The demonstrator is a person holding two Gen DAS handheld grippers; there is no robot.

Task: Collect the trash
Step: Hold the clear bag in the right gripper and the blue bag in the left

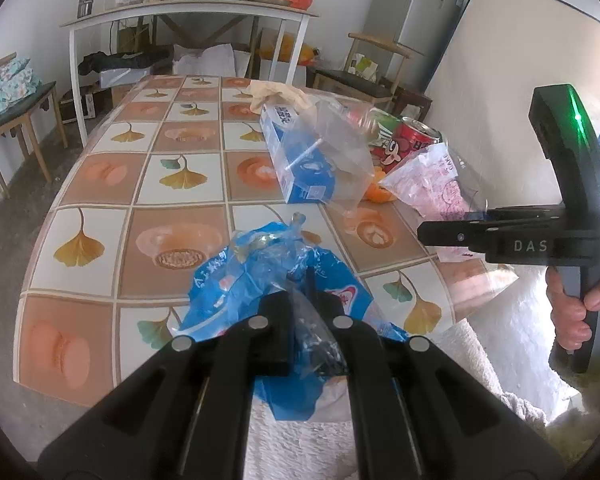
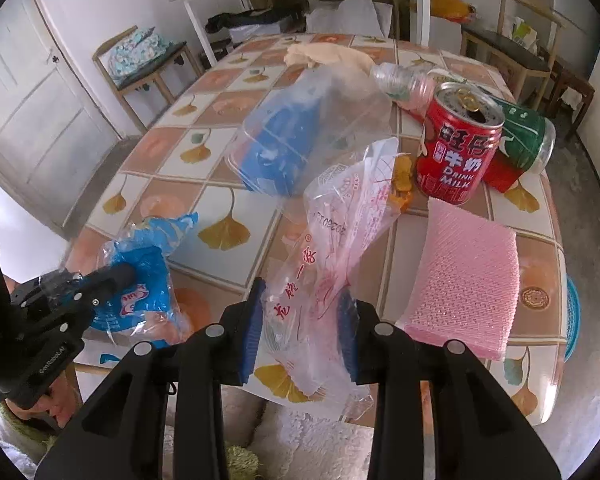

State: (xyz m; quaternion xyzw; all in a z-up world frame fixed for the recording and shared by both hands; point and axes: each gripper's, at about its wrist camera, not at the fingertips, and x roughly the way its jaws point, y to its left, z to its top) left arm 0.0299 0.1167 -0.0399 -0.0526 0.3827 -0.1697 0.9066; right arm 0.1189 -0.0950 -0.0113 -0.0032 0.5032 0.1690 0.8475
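Note:
My left gripper (image 1: 305,292) is shut on a crumpled blue plastic wrapper (image 1: 236,280), held just above the near edge of the tiled table (image 1: 100,184). In the right wrist view the same wrapper (image 2: 148,256) hangs from the left gripper (image 2: 128,272) at the lower left. A clear bag with pink print (image 2: 340,216) stands up between the blue pads of my right gripper (image 2: 302,304), which is shut on it. The left wrist view shows this bag (image 1: 424,184) above the right gripper (image 1: 424,234). A red milk can (image 2: 456,152) stands behind it.
A blue carton (image 1: 296,160) lies under a clear bag. Beside the can are a green-labelled bottle (image 2: 524,140), orange peel (image 1: 378,192) and a pink cloth (image 2: 468,272). A beige rag (image 1: 280,94) lies further back. Chairs, a shelf table and a fridge (image 1: 416,8) ring the table.

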